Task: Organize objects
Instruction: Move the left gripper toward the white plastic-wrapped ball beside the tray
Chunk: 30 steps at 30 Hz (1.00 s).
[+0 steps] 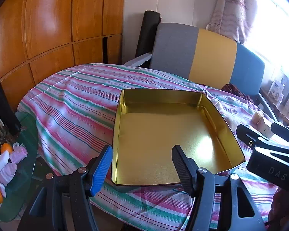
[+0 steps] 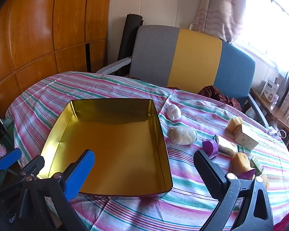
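**Gold tin sits empty on the striped worktop, both tools spread wide**

The gold tin (image 1: pixel 163 134) lies open-topped on the striped cloth (image 1: pixel 77 100) of the worktop, nothing inside it in either view. The left tool (image 1: pixel 142 165) hovers at the tin's near edge with its fingers far apart and nothing between them; the right tool (image 2: pixel 144 171) hangs over the tin's near right corner, likewise spread and holding nothing.

Only the right wrist view shows the loose items lying to the right of the tin: a white bundle (image 2: pixel 173 111) just beside its far right corner, a beige rolled sock (image 2: pixel 183 134) near its right wall, a purple tape roll (image 2: pixel 210 146), a packet (image 2: pixel 226 146) touching the roll, a small cardboard box (image 2: pixel 245 136), and two yellow sponge-like lumps (image 2: pixel 235 122) (image 2: pixel 239 162).

Only the left wrist view shows the glass side table (image 1: pixel 23 182) to the left, with oranges (image 1: pixel 6 147), pink rolled cloths (image 1: pixel 18 154) and a white bar (image 1: pixel 0 163) on it. It also catches the right tool (image 1: pixel 267 134) from the side, with the cardboard box (image 1: pixel 264 127) seen between its fingers.
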Available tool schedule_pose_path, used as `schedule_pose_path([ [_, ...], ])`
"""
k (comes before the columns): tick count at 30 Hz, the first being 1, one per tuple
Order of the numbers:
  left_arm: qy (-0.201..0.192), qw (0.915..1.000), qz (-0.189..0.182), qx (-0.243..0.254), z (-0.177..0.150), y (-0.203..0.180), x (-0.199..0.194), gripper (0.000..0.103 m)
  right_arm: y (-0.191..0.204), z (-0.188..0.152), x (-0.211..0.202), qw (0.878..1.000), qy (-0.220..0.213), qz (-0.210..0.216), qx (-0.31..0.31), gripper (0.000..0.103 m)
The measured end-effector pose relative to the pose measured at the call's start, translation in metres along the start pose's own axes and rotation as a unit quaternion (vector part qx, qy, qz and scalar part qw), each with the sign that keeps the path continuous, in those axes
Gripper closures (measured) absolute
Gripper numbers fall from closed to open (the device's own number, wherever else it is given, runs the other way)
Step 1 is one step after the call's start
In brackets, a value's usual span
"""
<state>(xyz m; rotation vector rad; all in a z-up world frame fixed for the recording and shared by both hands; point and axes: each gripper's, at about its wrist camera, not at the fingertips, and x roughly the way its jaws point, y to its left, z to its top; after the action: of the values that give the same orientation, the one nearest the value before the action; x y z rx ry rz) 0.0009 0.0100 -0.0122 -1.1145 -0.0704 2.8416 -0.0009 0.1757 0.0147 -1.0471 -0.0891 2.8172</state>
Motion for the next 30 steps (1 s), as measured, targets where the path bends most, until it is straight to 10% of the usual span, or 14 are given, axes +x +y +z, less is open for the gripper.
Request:
schedule_pose_path([
  [7,0.023,0.9959,-0.084,0.022,0.0,-0.008,0.008,0.037,-0.014,-0.005,0.009,1.0,0.018,0.006,0.009,0.0],
  [21,0.005,0.9958,-0.032,0.086,0.018,-0.043,0.01,0.037,-0.073,0.0,-0.008,0.998,-0.052,0.005,0.039,0.0],
  [30,0.004,0.9896,-0.05,0.135,0.027,-0.072,0.012,0.031,-0.132,0.002,0.006,0.994,0.005,0.038,0.099,0.0],
])
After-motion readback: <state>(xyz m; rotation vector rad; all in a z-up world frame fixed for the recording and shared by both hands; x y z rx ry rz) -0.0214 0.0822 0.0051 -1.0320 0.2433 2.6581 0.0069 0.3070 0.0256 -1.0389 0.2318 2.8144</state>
